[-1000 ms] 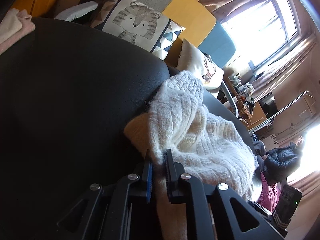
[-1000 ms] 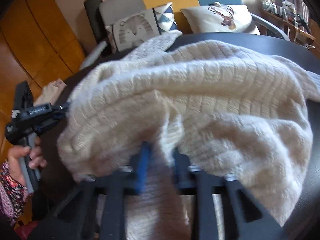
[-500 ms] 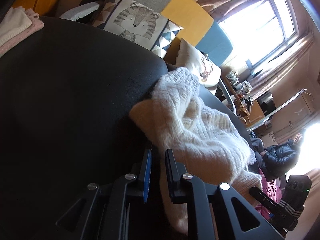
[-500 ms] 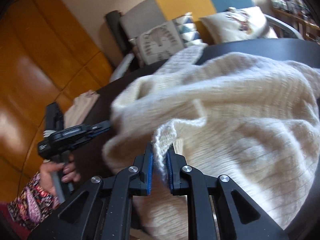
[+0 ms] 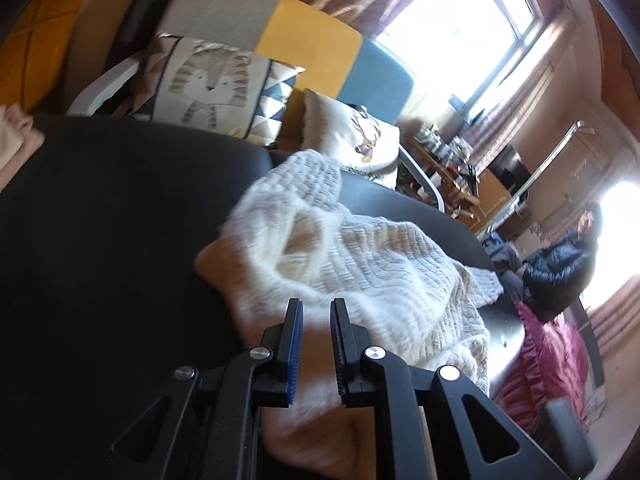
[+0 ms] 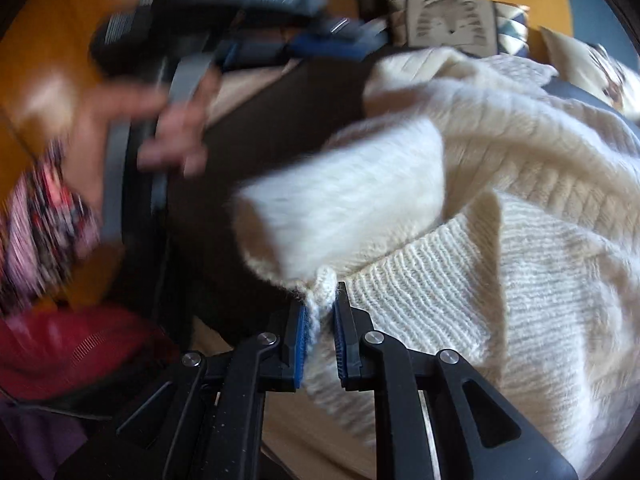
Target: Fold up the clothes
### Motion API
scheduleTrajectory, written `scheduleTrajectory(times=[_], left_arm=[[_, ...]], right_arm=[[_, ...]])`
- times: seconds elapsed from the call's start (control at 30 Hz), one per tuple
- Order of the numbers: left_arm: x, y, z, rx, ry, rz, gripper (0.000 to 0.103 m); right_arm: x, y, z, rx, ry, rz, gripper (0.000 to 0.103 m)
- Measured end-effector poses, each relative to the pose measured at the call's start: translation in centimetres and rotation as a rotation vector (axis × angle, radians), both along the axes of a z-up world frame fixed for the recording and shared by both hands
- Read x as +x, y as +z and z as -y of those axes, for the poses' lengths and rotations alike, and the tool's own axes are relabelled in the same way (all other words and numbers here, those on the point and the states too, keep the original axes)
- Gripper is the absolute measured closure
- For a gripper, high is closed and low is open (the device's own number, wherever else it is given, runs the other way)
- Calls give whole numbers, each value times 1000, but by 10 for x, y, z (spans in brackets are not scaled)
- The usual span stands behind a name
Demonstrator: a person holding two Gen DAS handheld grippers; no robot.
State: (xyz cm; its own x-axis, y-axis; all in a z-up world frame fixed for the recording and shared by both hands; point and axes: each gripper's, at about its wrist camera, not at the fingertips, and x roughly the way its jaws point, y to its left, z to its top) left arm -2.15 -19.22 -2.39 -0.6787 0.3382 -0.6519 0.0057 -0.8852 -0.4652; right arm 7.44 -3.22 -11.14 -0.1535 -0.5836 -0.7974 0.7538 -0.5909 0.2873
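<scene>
A cream knit sweater (image 5: 360, 264) lies crumpled on the black table (image 5: 100, 220). My left gripper (image 5: 316, 304) is shut on a fluffy fold at the sweater's near end, and the fabric runs down between the pads. In the right wrist view the sweater (image 6: 480, 200) fills the right side. There my right gripper (image 6: 322, 304) is shut on a ribbed edge, a small tuft pinched between the blue pads. The hand (image 6: 168, 120) carrying the left gripper shows blurred at the upper left, over the table.
A lion cushion (image 5: 208, 80) and a deer pillow (image 5: 352, 136) lean on the sofa behind the table. Folded pink and cream clothes (image 5: 12, 140) lie at the table's far left. A person in a dark jacket (image 5: 560, 264) sits at the right, beside a red garment (image 5: 540, 352).
My left gripper has risen with its fold, lifting the sweater's near end. My right gripper has rolled and swung sideways with the ribbed edge, and the other hand now looms much closer.
</scene>
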Motion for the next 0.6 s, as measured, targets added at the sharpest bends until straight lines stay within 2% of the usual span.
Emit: scheduleTrajectory(times=[0.1,0.17,0.23,0.33,0.37,0.43,0.53,0.6], left_arm=[[-17,0,-18,-41,-34,9,89],[-28,-3,-31,-84,-51,23,89],[-39,-9,-41,-123,-62,39,89],[-50,-21,-52,-178,-66,71,89],[-54,-27,-55,-184,-72,90,89],[-59,-39,-59,-195,-77,122,89],[-61,-61,-62,-208,-77,177,89],[-56,-67,-62,-198,-74,159,89]], right_arm=[[5,-3,-1,32,16,-26,88],[5,-1,-7,20,2,-25,87],[2,2,-14,4,-20,-3,80],[2,9,-27,-26,-49,-2,76],[2,12,-32,-34,-58,-10,75],[2,19,-42,-51,-84,-28,64],[-1,31,-63,-98,-142,-44,59],[-6,37,-77,-125,-186,-53,57]])
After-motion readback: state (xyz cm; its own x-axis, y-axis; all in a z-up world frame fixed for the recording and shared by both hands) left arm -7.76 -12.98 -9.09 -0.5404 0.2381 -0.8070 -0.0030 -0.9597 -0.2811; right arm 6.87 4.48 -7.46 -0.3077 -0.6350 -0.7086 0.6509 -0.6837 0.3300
